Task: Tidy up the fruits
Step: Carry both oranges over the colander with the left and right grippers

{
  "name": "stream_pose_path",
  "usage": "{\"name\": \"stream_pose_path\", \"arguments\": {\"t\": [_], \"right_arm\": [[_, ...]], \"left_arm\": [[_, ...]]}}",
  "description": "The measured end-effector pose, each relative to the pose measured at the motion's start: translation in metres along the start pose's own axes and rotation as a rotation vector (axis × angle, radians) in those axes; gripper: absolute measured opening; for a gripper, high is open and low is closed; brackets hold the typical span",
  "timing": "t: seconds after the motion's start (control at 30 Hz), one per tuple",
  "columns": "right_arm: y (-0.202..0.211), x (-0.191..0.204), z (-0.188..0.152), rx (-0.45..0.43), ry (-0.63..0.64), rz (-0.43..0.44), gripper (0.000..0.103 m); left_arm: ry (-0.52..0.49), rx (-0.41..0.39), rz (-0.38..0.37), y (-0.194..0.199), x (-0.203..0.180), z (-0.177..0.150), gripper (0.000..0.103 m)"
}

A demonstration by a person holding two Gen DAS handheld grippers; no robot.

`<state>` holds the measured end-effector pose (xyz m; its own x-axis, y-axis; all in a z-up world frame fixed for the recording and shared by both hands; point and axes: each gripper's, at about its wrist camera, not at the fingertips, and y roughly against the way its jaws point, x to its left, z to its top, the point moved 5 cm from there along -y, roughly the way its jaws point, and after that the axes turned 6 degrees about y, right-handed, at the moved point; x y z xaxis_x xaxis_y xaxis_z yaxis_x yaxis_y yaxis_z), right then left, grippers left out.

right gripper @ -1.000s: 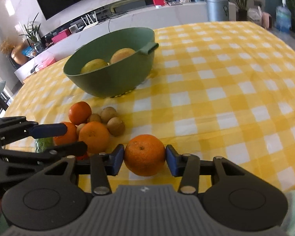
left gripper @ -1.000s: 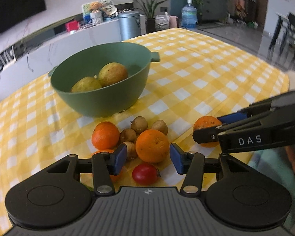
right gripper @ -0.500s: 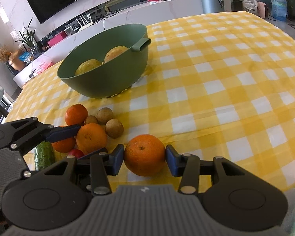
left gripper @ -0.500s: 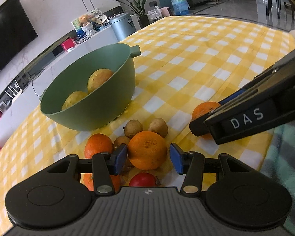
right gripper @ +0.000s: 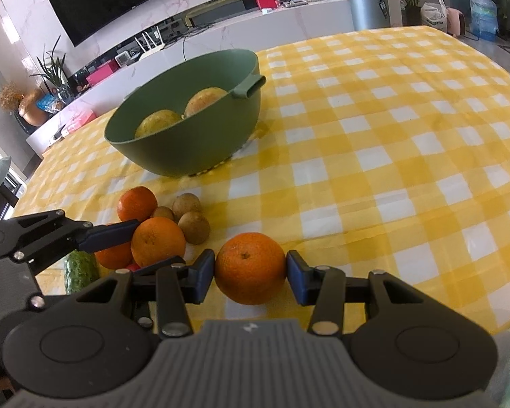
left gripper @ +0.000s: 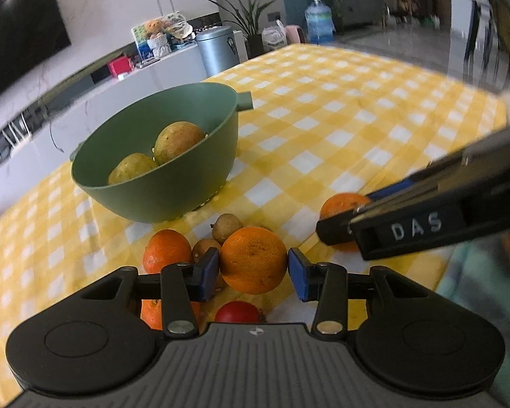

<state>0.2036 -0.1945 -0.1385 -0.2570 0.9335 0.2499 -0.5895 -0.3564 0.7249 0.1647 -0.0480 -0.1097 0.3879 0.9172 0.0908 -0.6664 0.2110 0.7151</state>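
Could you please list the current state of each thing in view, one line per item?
Left gripper: closing around an orange, fingers at its sides.
Right gripper: shut on another orange, which rests on the tablecloth.
Bowl: upright, holding two yellow-green fruits.
Loose oranges, brown fruits, tomato: lying on the tablecloth.
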Motion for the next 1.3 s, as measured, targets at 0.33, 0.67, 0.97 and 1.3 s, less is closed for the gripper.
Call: {"name": "stream_pose_path", "arguments": {"t": [0.33, 0.67, 0.97, 1.3], "right_arm": [[0.007, 0.006, 0.014, -0.084, 0.038, 0.026, 0.043], [0.015, 0.017, 0.047, -0.18, 0.133, 0.027, 0.043], [0.012, 0.032, 0.092, -0.25, 0.263, 0.022, 0.043], [-0.013, 0.045, 0.126, -0.187, 0.402, 0.044, 0.043]], "left_arm": [[0.157, -0.031, -0.06, 0.02, 0.026, 0.012, 0.049], [0.281, -0.095, -0.076, 0.04, 0.058, 0.04, 0.049], [0.314, -0.084, -0.048, 0.037, 0.087, 0.075, 0.049], [0.249, -0.025, -0.074, 0.012, 0.098, 0.104, 0.049]]}}
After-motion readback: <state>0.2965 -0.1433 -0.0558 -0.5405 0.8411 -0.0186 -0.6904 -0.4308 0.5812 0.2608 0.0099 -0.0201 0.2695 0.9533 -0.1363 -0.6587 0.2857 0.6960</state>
